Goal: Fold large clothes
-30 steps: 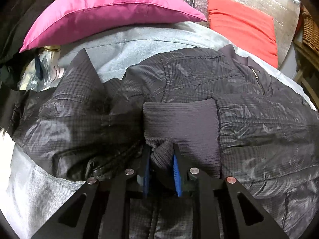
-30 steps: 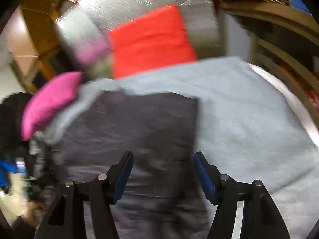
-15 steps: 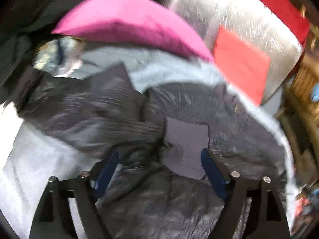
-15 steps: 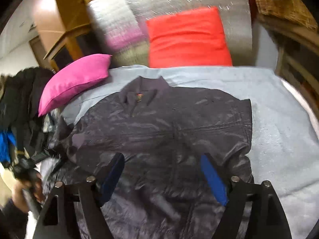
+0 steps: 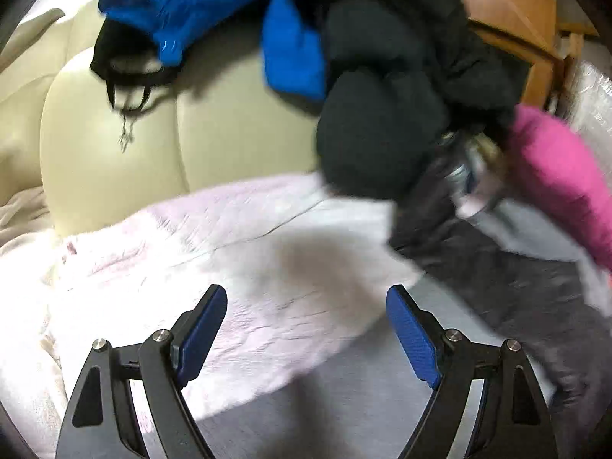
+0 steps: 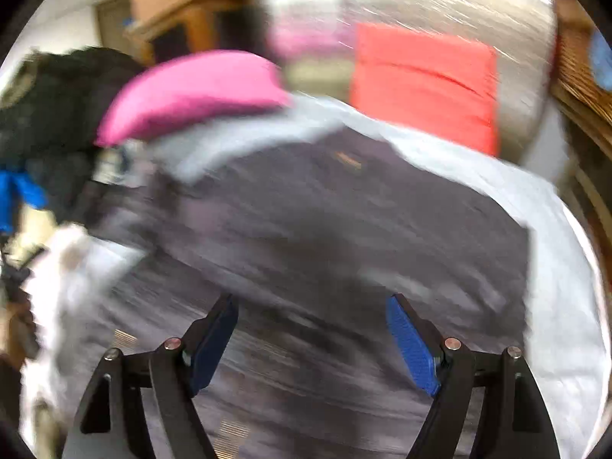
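Moved since the earlier frames: left claw (image 5: pixel 306 329), a second ago pinching the jacket's ribbed cuff, now off the garment and swung toward a cream sofa back (image 5: pixel 114 145); its blue pads stand spread wide, having opened within the last second, nothing between them. Right claw (image 6: pixel 310 338), also widened over that second, now hangs spread and empty above the jacket.

Item, dark jacket (image 6: pixel 344 229): lies flat on a grey sheet (image 6: pixel 554 248) covering the bed, body across the middle, collar toward the far end. Left wrist view shows only its near-left part (image 5: pixel 497 267), at the right of the frame. Both views are blurred; fine detail is unreadable.

Item, pale pink blanket (image 5: pixel 229 267): bunched at the bed's left edge, directly under the left claw, overlapping the grey sheet.

Item, pink pillow (image 6: pixel 191 91): at the far left corner of the bed, also seen in the left wrist view (image 5: pixel 566 176).

Item, red cushion (image 6: pixel 424 84): upright against a silvery backrest at the far end.

Item, heap of black clothing (image 5: pixel 390 107) with a blue garment (image 5: pixel 214 4): piled on the sofa, beyond the blanket.
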`<move>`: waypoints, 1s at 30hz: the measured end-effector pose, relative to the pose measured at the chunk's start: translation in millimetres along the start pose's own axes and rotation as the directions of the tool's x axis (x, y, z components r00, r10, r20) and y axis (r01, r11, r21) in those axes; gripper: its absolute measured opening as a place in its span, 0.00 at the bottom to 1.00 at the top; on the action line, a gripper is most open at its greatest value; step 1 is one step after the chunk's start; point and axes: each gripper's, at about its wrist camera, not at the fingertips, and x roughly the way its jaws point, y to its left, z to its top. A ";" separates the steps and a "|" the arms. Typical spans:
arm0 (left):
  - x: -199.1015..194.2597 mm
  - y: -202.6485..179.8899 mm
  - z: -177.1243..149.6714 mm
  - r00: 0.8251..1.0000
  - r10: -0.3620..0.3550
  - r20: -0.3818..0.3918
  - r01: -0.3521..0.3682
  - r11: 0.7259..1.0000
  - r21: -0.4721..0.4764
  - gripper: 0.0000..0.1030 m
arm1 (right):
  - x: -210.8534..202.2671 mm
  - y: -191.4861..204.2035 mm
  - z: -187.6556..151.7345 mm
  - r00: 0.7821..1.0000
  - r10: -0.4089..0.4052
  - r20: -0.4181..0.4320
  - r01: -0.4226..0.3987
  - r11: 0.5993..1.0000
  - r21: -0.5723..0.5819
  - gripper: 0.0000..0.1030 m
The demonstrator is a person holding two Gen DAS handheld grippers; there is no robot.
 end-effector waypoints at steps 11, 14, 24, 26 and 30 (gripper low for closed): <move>46.2 -7.9 -23.5 0.984 -0.119 -0.134 0.129 0.989 0.070 1.00 | 71.3 260.4 91.8 0.917 0.381 -0.120 -0.392 0.916 -0.086 0.80; 39.4 6.4 -25.2 0.981 -0.159 -0.109 0.164 0.986 0.039 1.00 | 112.7 328.3 103.2 0.897 0.400 -0.187 -0.423 0.900 -0.102 0.80; 23.7 36.5 -33.5 0.976 -0.209 -0.058 0.210 0.978 0.005 1.00 | 228.0 462.6 118.2 0.877 0.352 -0.329 -0.423 0.889 -0.177 0.75; 21.0 39.4 -34.4 0.976 -0.210 -0.055 0.210 0.978 0.005 1.00 | 249.1 472.6 112.1 0.882 0.292 -0.369 -0.382 0.902 -0.199 0.43; 22.9 36.3 -33.8 0.977 -0.209 -0.054 0.209 0.978 0.006 1.00 | 255.2 462.5 106.1 0.887 0.277 -0.371 -0.367 0.909 -0.199 0.12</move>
